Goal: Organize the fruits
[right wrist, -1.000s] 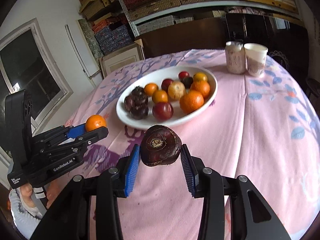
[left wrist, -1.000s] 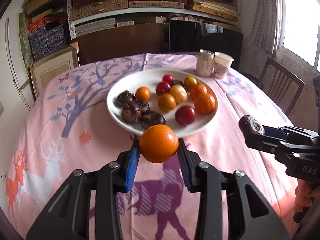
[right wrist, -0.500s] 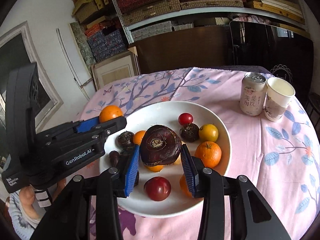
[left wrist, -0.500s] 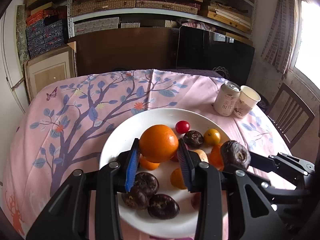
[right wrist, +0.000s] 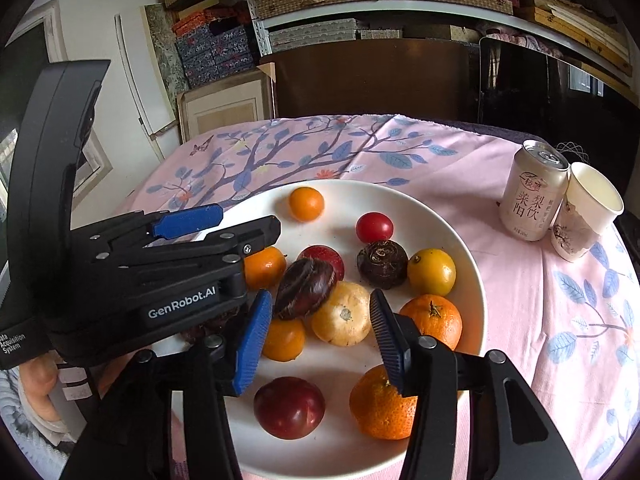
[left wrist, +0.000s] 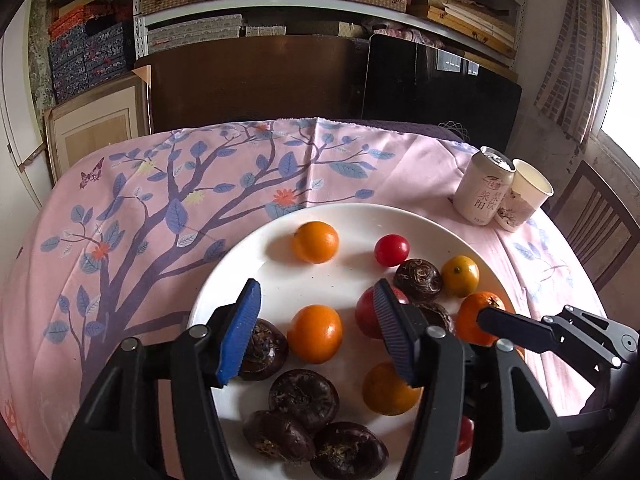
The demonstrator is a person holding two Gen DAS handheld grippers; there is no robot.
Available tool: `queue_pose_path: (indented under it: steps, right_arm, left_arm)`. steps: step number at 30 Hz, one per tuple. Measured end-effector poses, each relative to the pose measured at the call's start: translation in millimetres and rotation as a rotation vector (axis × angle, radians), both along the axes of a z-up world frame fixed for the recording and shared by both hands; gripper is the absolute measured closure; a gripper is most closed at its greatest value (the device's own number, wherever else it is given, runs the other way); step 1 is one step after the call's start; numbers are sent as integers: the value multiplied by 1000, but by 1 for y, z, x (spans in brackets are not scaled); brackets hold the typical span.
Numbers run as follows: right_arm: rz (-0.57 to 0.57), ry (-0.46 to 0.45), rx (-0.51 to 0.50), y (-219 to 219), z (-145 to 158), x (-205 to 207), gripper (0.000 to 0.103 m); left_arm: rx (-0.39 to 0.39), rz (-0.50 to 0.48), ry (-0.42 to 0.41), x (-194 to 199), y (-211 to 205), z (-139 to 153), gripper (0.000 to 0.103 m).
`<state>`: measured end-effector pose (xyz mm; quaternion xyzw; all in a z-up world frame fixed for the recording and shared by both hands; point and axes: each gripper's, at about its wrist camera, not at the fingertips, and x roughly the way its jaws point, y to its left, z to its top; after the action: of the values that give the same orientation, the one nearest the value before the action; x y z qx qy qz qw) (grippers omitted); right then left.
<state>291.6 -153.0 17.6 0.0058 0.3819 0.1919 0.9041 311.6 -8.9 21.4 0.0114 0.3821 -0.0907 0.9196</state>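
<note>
Orange (left wrist: 315, 242) and dark ridged fruit (right wrist: 305, 288) now dropped on white plate (left wrist: 440, 224), both grippers' jaws opening, empty.

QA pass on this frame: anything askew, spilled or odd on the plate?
One thing: the dark water chestnut sits tilted on top of other fruit near the middle of the white plate, not flat. Nothing spilled; drink can and paper cup stand upright.
</note>
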Motion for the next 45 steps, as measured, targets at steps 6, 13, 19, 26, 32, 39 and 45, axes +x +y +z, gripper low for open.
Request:
queue_pose_path:
  steps: [6, 13, 19, 26, 32, 39, 45]
  right_arm:
    - [3, -27, 12, -1, 11, -24, 51]
    - [-3, -46, 49, -7, 17, -56, 46]
    - [-17, -61, 48, -10, 11, -88, 40]
    - [-99, -122, 12, -19, -1, -135, 16]
    - [-152, -208, -82, -25, 3, -162, 4]
    - [-147, -184, 11, -38, 6, -160, 4]
    - [-176, -104, 147, -56, 4, -153, 4]
  left_arm:
    - [43, 21, -58, -27, -1, 14, 38]
    - [44, 61, -122, -74, 2, 31, 30]
    - [45, 114, -149, -124, 10, 29, 17]
    - [92, 176, -204, -180, 12, 25, 5]
    - [46, 164, -161, -196, 16, 19, 5]
    - [167, 227, -171, -195, 10, 19, 5]
    - [162, 161, -176, -201, -2, 19, 5]
